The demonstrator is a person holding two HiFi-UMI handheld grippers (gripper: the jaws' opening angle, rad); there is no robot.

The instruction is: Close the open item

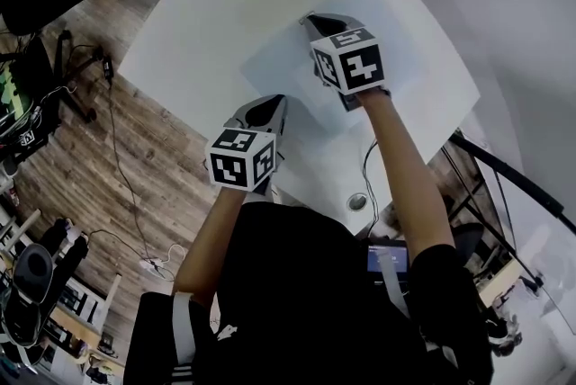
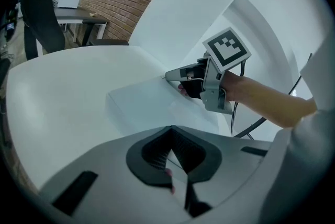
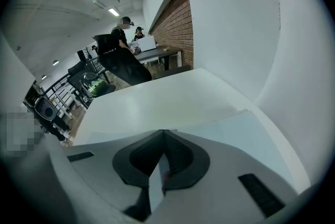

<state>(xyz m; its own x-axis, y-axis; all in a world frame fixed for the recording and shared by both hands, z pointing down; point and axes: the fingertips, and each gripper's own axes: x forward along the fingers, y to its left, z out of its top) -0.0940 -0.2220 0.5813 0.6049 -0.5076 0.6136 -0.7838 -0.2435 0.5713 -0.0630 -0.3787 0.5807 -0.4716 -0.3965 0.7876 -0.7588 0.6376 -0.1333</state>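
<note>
From where I stand, the flat white thing (image 1: 360,59) on the table (image 1: 225,5) gives little away. It is white on white, its edges fade out, and I can't tell what it is. In the head view the marker cube (image 1: 349,61) covers most of the right gripper (image 1: 308,18). Whether its tips pinch the thing's corner or merely touch it, I can't say. The person's body (image 1: 306,302) fills the lower frame and hides the table's near edge. A small round object (image 1: 357,201) there is too small to name. The people (image 3: 125,29) at upper centre of the right gripper view are tiny. A pinkish speck (image 2: 168,171) sits low between the pads of the left gripper (image 2: 170,129), unreadable.
</note>
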